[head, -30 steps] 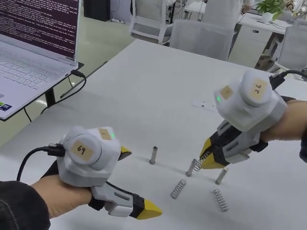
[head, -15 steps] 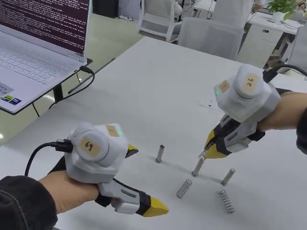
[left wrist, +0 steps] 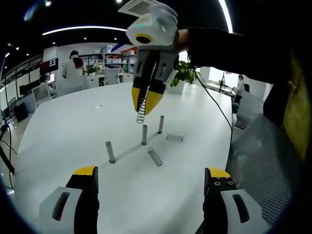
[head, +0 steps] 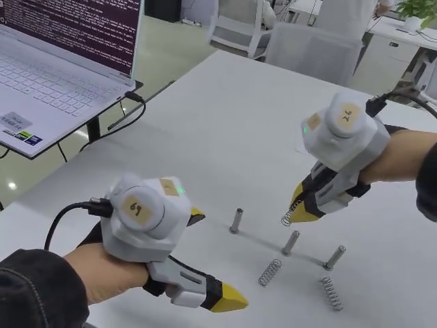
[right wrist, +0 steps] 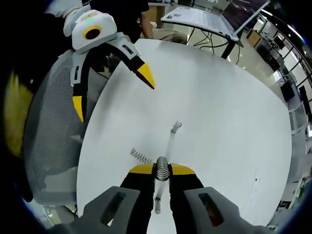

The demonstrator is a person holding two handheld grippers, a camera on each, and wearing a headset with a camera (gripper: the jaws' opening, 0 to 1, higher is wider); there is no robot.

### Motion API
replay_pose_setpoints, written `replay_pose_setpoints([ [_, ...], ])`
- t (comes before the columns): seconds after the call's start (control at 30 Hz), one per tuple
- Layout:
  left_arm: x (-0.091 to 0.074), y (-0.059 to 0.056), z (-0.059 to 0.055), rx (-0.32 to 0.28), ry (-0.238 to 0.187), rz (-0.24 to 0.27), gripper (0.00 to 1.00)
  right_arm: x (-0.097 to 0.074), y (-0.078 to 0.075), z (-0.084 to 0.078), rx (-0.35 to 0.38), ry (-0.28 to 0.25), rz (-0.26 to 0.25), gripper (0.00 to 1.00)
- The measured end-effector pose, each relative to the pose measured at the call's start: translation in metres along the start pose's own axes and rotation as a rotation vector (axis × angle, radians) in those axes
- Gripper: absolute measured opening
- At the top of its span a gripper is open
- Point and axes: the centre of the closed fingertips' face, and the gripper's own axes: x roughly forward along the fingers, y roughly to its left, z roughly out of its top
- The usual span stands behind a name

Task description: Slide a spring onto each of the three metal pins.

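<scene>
Three short metal pins stand upright in a row on the white table: a left pin [head: 236, 221], a middle pin [head: 291, 242] and a right pin [head: 334, 257]. My right gripper [head: 299, 213] is shut on a spring [head: 288, 217], which hangs just above the middle pin's top without touching it. The right gripper view has this spring [right wrist: 162, 168] pinched between the yellow tips. Two more springs [head: 270, 272] [head: 330, 292] lie flat on the table in front of the pins. My left gripper [head: 214, 257] is open and holds nothing, low and to the left of the pins [left wrist: 144, 135].
An open laptop [head: 54, 75] sits on a side stand at the far left, and its cable [head: 130, 116] droops beside the table edge. Office chairs [head: 307, 41] stand beyond the table's far edge. A small white tag [head: 305, 148] lies behind the right gripper.
The right gripper has lifted the spring from beside the middle pin to just above its top. The head camera has shifted; the left gripper stays open.
</scene>
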Motion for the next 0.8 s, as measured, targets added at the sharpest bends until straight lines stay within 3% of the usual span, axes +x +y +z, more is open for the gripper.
replay_pose_setpoints([
  [0.47,0.000,0.003,0.002,-0.012,-0.012,0.006,0.87,0.017,-0.021,0.033,-0.038,-0.010,0.003,0.08],
  [0.8,0.000,0.003,0.005,-0.015,-0.023,0.011,0.88,0.028,-0.028,0.047,-0.073,-0.001,0.004,0.08],
])
